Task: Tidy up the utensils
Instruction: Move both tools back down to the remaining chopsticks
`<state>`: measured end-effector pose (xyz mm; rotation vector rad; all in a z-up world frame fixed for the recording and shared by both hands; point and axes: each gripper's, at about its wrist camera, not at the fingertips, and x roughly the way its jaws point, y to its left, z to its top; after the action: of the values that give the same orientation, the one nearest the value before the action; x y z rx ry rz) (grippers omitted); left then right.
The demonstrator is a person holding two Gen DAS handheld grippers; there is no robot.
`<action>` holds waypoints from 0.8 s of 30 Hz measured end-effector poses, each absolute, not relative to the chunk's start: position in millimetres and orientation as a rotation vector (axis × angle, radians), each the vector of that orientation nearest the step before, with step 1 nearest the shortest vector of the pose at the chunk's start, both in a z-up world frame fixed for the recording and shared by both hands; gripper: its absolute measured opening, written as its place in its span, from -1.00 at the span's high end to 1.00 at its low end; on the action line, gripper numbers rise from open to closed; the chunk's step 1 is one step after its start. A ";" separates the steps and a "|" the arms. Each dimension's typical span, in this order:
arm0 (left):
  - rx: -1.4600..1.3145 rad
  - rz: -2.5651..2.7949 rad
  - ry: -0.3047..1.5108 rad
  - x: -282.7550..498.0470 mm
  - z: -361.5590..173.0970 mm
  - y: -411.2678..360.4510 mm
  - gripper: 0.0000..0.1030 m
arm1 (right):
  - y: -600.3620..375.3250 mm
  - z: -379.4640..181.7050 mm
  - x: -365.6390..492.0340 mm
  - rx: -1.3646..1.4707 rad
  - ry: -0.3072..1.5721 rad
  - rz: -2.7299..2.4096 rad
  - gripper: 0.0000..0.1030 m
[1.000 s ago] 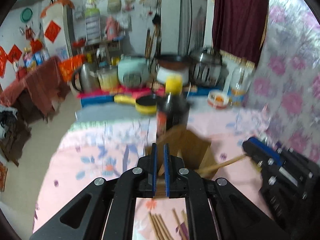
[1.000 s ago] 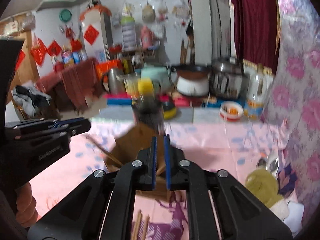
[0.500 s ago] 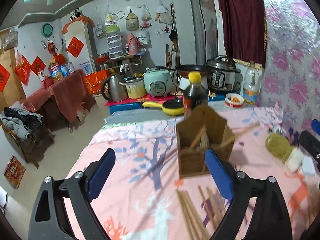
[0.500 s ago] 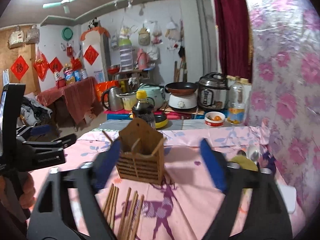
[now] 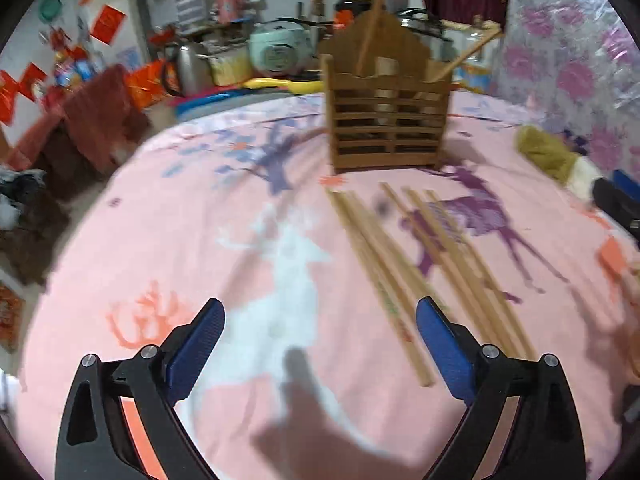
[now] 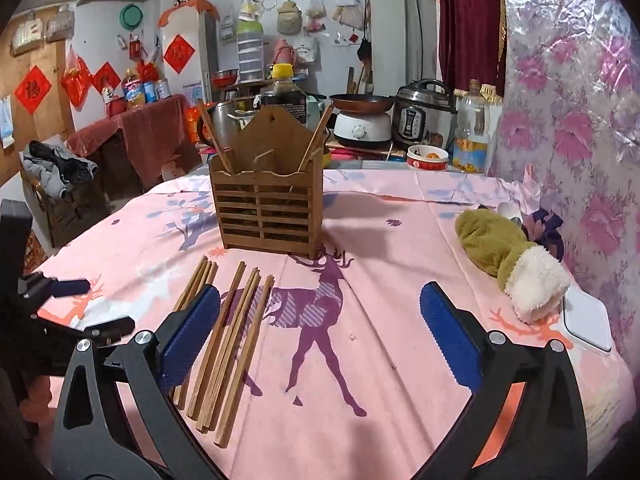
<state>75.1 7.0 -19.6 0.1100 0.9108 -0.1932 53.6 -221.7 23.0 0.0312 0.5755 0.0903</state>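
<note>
A slatted wooden utensil holder [image 5: 388,120] [image 6: 268,200] stands upright on the pink tablecloth [image 6: 400,340], with a few chopsticks [image 6: 214,136] leaning out of its top. Several loose chopsticks [image 5: 400,264] [image 6: 228,332] lie side by side on the cloth in front of it. My left gripper [image 5: 318,320] hovers low over the cloth just left of that bundle, its jaws opening and nothing between them. My right gripper [image 6: 320,300] is also opening and holds nothing; its left finger [image 6: 188,332] hangs over the bundle's near ends. The left gripper [image 6: 60,308] shows at the right wrist view's left edge.
A green and white plush toy [image 6: 508,256] and a flat white object [image 6: 586,320] lie at the table's right, by the flowered wall covering. A dark sauce bottle [image 6: 284,88] stands behind the holder. Cookers and a kettle crowd the counter beyond the far edge.
Both grippers were shut close above the holder; now both stand wide open. They have pulled back and down toward the loose chopsticks, and chopsticks stand in the holder.
</note>
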 end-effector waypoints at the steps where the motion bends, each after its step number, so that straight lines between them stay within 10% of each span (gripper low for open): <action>1: 0.109 -0.218 0.911 73.3 -19.3 5.6 -0.84 | -221.6 23.8 52.7 0.031 0.574 0.090 -0.87; 24: 0.142 -0.199 1.109 92.5 -62.2 4.6 -0.86 | -237.1 1.1 69.7 0.124 0.706 0.073 -0.88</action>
<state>92.5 4.6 -62.2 0.1419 1.1087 -0.1994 69.7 -237.1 1.1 0.1239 0.7055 0.0732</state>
